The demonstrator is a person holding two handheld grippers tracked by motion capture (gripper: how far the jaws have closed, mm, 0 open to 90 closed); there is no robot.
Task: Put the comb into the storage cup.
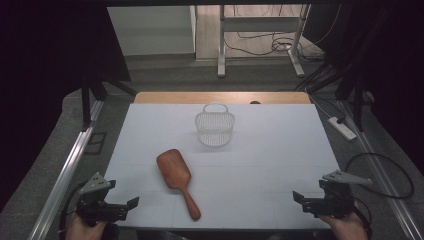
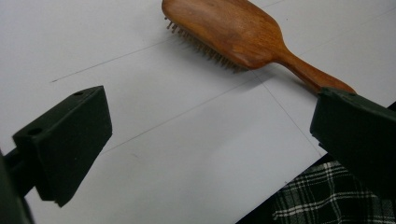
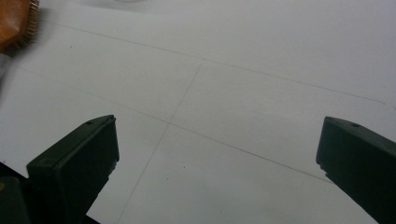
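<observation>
A wooden paddle hairbrush (image 1: 176, 172) lies bristles down on the white table top (image 1: 270, 150), left of centre, its handle pointing toward the near edge. A white mesh basket (image 1: 215, 128) with a hoop handle stands upright farther back, near the middle. My left gripper (image 1: 122, 195) hovers open at the near left corner, empty, a short way left of the brush handle. Seen from the left gripper (image 2: 210, 140), the hairbrush (image 2: 224, 28) lies ahead beyond the jaws. My right gripper (image 1: 310, 192) stands open and empty at the near right corner. In its own view the right gripper (image 3: 217, 158) faces bare table, with the brush head's edge (image 3: 14, 18) at the top left.
A wooden strip (image 1: 165, 97) borders the table's far edge. A metal rail (image 1: 65, 172) runs along the left side, a power strip (image 1: 342, 127) and cables lie on the floor at right. Plaid fabric (image 2: 322, 198) shows below the near table edge.
</observation>
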